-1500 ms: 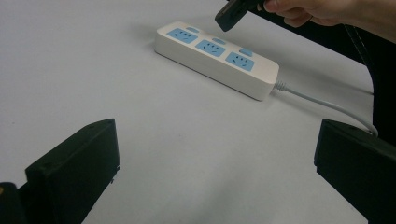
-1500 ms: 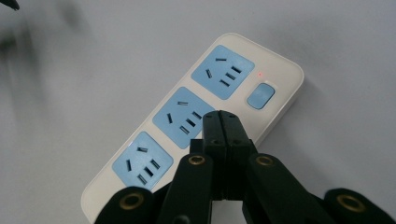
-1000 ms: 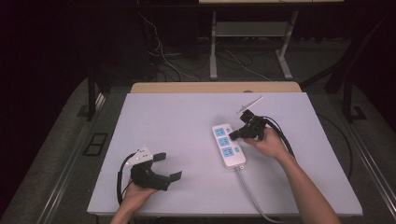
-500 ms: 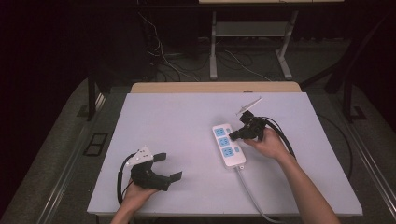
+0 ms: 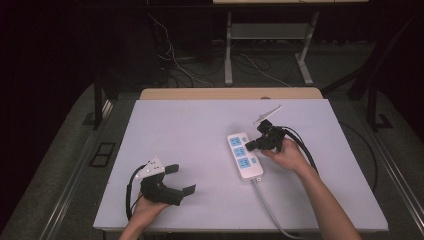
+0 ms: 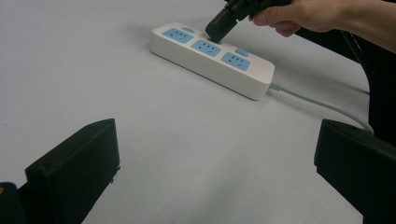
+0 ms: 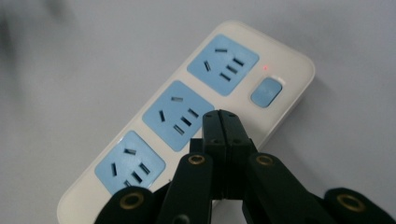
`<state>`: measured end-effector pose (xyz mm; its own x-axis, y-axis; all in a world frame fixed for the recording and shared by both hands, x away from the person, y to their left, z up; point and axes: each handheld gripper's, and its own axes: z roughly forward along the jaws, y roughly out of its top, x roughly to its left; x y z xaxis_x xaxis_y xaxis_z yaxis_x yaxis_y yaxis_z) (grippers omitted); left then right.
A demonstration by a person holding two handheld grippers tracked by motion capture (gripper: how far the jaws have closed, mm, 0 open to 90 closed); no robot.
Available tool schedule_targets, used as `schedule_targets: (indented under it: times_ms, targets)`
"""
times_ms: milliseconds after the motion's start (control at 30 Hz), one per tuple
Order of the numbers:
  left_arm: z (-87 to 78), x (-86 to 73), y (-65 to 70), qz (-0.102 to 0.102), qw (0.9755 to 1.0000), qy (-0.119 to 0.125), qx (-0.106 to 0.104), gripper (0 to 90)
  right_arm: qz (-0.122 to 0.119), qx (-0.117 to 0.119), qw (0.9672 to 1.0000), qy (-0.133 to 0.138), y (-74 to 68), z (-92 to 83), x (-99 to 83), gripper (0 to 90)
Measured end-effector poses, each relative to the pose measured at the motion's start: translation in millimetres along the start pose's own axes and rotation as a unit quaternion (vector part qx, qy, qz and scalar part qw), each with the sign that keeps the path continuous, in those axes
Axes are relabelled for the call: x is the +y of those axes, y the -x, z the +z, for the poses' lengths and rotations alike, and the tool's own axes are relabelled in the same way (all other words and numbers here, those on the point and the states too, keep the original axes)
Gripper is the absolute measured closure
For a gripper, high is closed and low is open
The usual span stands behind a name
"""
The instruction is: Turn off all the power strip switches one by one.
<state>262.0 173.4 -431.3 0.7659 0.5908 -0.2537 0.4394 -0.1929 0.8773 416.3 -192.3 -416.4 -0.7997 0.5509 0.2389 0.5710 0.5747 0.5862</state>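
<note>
Nothing is shifting across the last second: the right tool (image 7: pixel 219 116), jaws closed and empty, is staying pressed on the power strip (image 5: pixel 245 156) mid-bench (likely working a switch), while the left tool (image 5: pixel 172 179) is resting open.

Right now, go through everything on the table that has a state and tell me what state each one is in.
Power strip: flat on the table, all three sockets empty, cord attached.
Indicator light: glowing red.
Left gripper: open, holding nothing.
Right gripper: shut, empty, tip over the strip near the middle socket.
</note>
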Motion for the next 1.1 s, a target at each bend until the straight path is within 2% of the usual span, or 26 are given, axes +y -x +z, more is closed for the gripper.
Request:
schedule_targets:
  times_ms: [167,333,467,767,900,967,1100]
  targets:
    - [-0.1,-0.1,0.3,0.001,1.0,0.0,0.0,0.0,-0.005,-0.007,1.0,-0.001,-1.8,-0.3,-0.2,90.0]
    - [0.6,-0.2,-0.5,0.0,1.0,-0.001,0.0,0.0,0.001,0.002,0.9999,0.014,0.3,-0.3,-3.6,90.0]
    - [0.8,-0.2,-1.1,-0.001,1.0,-0.002,0.001,0.0,-0.007,-0.004,0.9999,0.01,-0.7,-0.3,-2.5,90.0]
    - [0.2,-0.1,-2.7,-0.002,1.0,0.001,0.001,0.0,0.004,0.0,1.0,0.006,0.3,-0.6,-1.2,90.0]
    - [0.1,0.0,-3.3,-0.002,1.0,0.0,0.002,0.0,0.015,0.011,0.9997,0.018,1.0,-4.2,0.2,90.0]
    - [0.4,0.0,-3.6,-0.003,1.0,0.0,0.002,0.0,-0.004,-0.002,1.0,0.002,-2.5,-4.0,1.5,90.0]
    - [0.6,0.0,-3.6,-0.004,1.0,0.0,0.003,0.0,-0.011,-0.002,0.9999,0.003,-5.7,-4.5,3.2,90.0]
